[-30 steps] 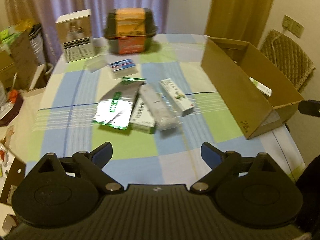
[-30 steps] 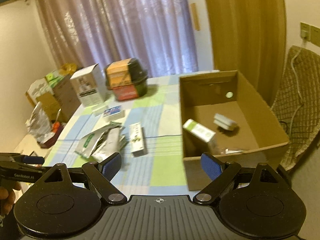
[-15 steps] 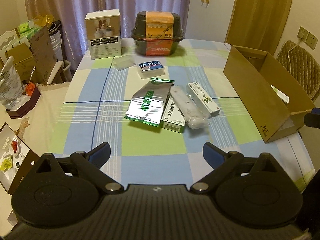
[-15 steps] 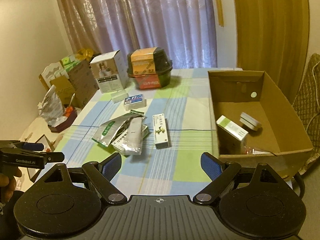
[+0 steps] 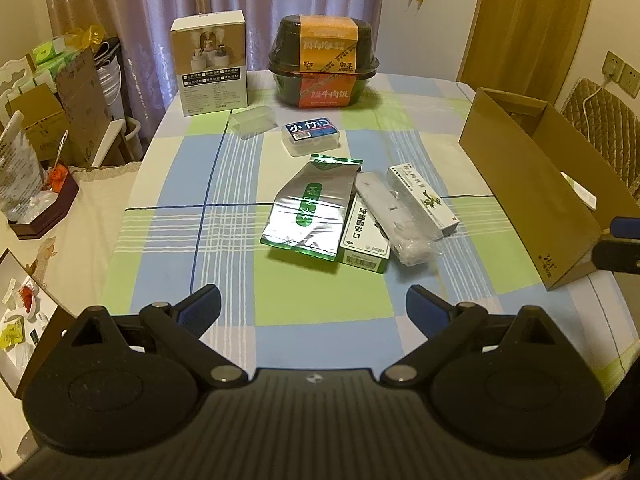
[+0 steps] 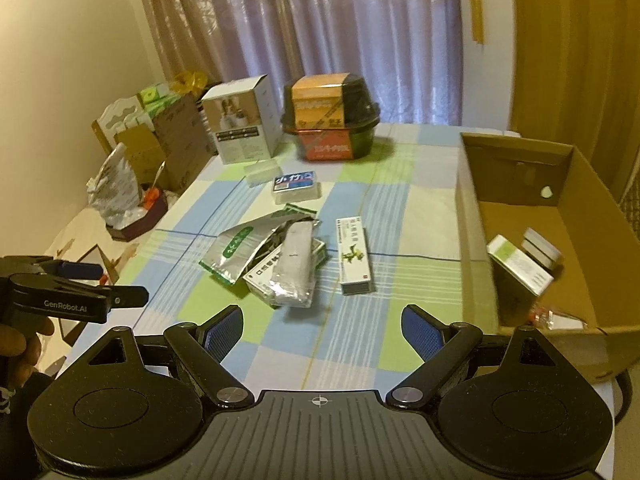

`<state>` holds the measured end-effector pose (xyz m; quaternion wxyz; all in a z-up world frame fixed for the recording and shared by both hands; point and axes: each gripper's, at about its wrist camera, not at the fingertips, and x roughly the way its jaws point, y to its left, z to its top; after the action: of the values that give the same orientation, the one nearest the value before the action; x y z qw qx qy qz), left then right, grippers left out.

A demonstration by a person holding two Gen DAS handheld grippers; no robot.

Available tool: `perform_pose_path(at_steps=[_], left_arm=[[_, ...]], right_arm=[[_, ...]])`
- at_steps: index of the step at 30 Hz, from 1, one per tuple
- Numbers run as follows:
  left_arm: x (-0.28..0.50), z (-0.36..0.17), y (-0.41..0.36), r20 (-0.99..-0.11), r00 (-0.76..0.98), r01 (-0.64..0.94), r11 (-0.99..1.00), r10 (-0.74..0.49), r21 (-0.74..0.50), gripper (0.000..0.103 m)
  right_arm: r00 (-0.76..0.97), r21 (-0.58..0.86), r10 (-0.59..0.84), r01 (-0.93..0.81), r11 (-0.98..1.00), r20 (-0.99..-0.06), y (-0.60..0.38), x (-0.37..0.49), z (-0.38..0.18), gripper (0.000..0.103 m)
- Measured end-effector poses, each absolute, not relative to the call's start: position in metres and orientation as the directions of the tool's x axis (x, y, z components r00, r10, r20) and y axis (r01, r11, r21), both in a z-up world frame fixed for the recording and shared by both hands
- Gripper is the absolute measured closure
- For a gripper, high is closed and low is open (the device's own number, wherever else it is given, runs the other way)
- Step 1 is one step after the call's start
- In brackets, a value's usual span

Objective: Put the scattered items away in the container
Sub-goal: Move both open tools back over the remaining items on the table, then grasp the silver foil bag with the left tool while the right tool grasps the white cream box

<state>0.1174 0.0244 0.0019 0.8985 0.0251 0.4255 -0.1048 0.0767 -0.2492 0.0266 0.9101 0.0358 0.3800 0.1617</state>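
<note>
Black grippers (image 5: 313, 308) (image 6: 322, 330) level, spread wide

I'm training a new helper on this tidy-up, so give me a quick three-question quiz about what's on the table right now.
1. True or false: the cardboard box is empty.
2. Which item lies on top of the white and green carton? A) the clear-wrapped pack B) the blue-label tub C) the black meal bowl
3. Fill in: both the left hand-held gripper and the right hand-held gripper are ____ and hold nothing.

Key: 1 false, some boxes already lie inside; 2 A; 3 open.
</note>
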Motion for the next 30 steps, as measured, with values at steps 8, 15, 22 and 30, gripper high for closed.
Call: perform_pose_path(at_steps=[8, 15, 22, 30], left_arm=[[0.141, -0.011, 0.023, -0.773, 0.608, 0.232, 0.972, -0.181, -0.045, 0.006], [0.169, -0.025, 0.021, -0.776, 0.599, 0.268, 0.963, -0.196, -0.036, 0.006], [0.213, -0.040, 0.013, -0.773, 0.598, 0.318, 0.948, -0.212, -0.015, 0.006], [0.271, -0.075, 0.001, -0.792, 0.560, 0.355, 0.934, -0.244, -0.038, 0.006]], right_arm=[[0.637, 0.161, 0.304, -0.273, 0.948, -0.709, -0.235, 0.107, 0.008, 0.012], [0.622, 0.145, 0.288, -0.271, 0.952, -0.728, -0.229, 0.138, -0.009, 0.012], [0.604, 0.151, 0.276, -0.250, 0.956, -0.748, -0.229, 0.158, -0.029, 0.012], [0.584, 0.152, 0.265, -0.236, 0.960, -0.767, -0.232, 0.179, -0.047, 0.012]])
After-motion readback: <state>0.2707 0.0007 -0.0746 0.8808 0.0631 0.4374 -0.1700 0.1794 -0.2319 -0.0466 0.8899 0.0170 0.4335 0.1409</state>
